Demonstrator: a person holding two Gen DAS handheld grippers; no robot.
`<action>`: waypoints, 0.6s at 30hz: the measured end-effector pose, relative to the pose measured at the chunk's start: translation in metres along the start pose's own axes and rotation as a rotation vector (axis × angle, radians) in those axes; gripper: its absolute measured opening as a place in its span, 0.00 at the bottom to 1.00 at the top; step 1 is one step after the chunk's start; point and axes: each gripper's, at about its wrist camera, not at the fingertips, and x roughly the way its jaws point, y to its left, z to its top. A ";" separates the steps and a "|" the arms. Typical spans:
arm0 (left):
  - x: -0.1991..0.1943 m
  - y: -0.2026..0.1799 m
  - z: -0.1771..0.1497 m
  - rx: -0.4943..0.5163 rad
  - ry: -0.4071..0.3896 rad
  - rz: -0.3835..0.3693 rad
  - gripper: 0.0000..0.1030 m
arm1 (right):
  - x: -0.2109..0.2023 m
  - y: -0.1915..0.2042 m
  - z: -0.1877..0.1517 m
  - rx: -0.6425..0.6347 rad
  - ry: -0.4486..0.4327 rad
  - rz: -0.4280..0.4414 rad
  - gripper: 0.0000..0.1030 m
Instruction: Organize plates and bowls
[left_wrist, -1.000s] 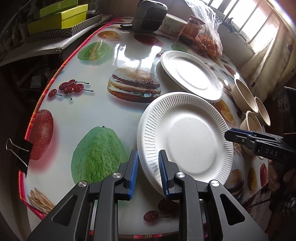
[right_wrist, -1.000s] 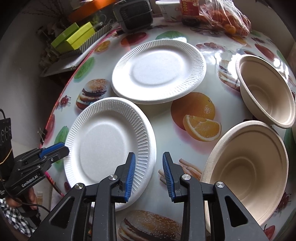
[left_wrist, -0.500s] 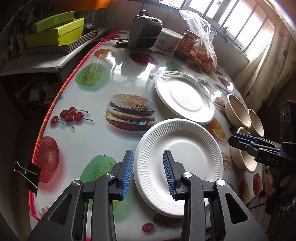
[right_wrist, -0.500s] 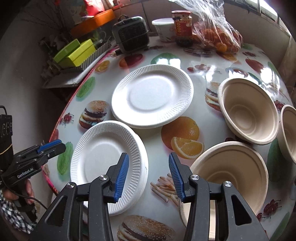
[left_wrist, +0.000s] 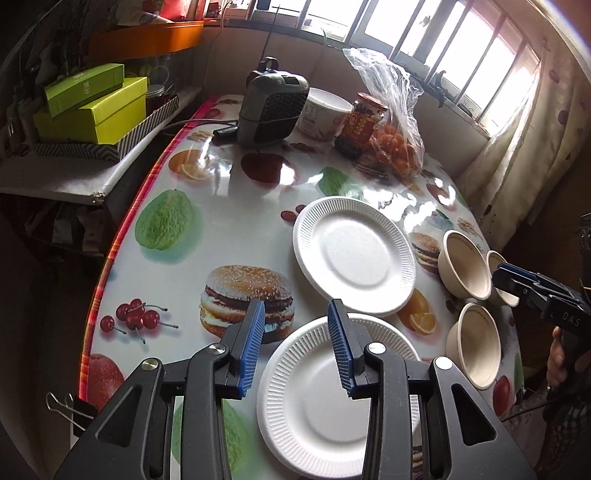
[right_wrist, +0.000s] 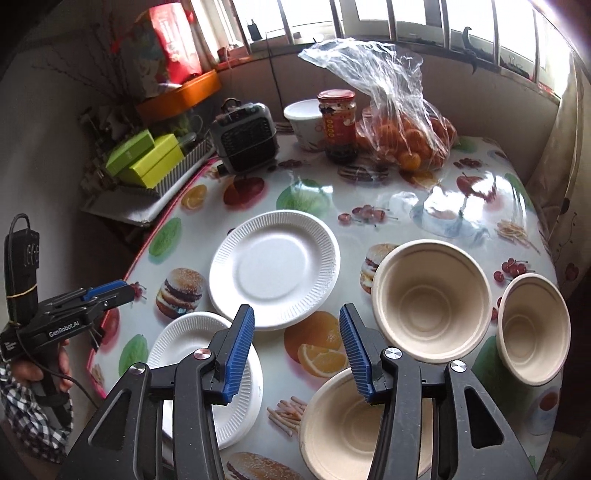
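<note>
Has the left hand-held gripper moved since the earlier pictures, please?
Yes. The left hand-held gripper has pulled up and back: its blue pads, earlier straddling the near white plate's rim, now stand clear above it, with more table visible.

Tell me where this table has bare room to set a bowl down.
The widest free patch runs along the table's left edge, between the heater and the far white plate. Another lies behind the three beige bowls, before the bag of oranges. The near side is crowded with plates and bowls.
</note>
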 end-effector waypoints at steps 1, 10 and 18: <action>0.001 0.000 0.003 0.001 -0.002 -0.002 0.36 | 0.001 -0.003 0.004 0.008 0.001 -0.001 0.47; 0.038 0.001 0.030 -0.029 0.062 -0.019 0.36 | 0.039 -0.020 0.034 0.064 0.084 -0.004 0.47; 0.075 0.003 0.044 -0.032 0.121 0.004 0.36 | 0.083 -0.027 0.046 0.092 0.206 0.003 0.47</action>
